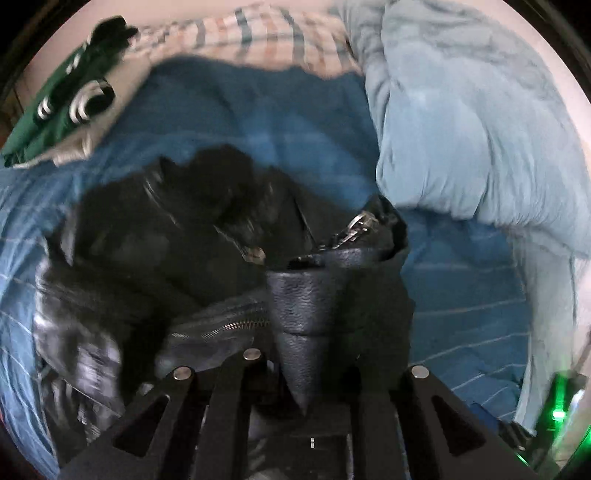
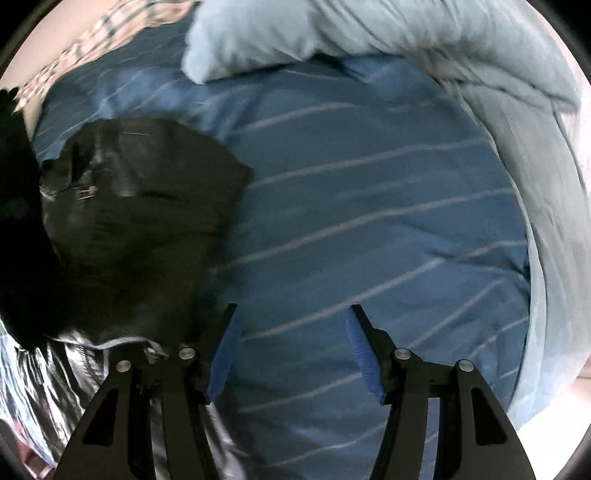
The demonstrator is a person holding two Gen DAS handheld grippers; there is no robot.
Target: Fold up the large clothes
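In the left view, the left gripper (image 1: 308,321) has its fingers clamped on a fold of the black jacket (image 1: 155,236). The jacket lies bunched on the blue striped bed (image 1: 461,295). Its zip (image 1: 221,326) shines. A green top (image 1: 62,99) with white marks, too blurry to read, lies at the far left.

In the right view, the right gripper (image 2: 291,332) has blue fingers (image 2: 360,343) wide apart over the bed (image 2: 369,206), holding nothing. The jacket (image 2: 144,192) is to its left. A pale blanket (image 2: 498,74) lies behind.

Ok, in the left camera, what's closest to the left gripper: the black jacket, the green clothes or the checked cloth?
1. Black jacket: clamped in the left gripper.
2. Green clothes: folded, far left on the bed.
3. Checked cloth: farthest, along the top edge.
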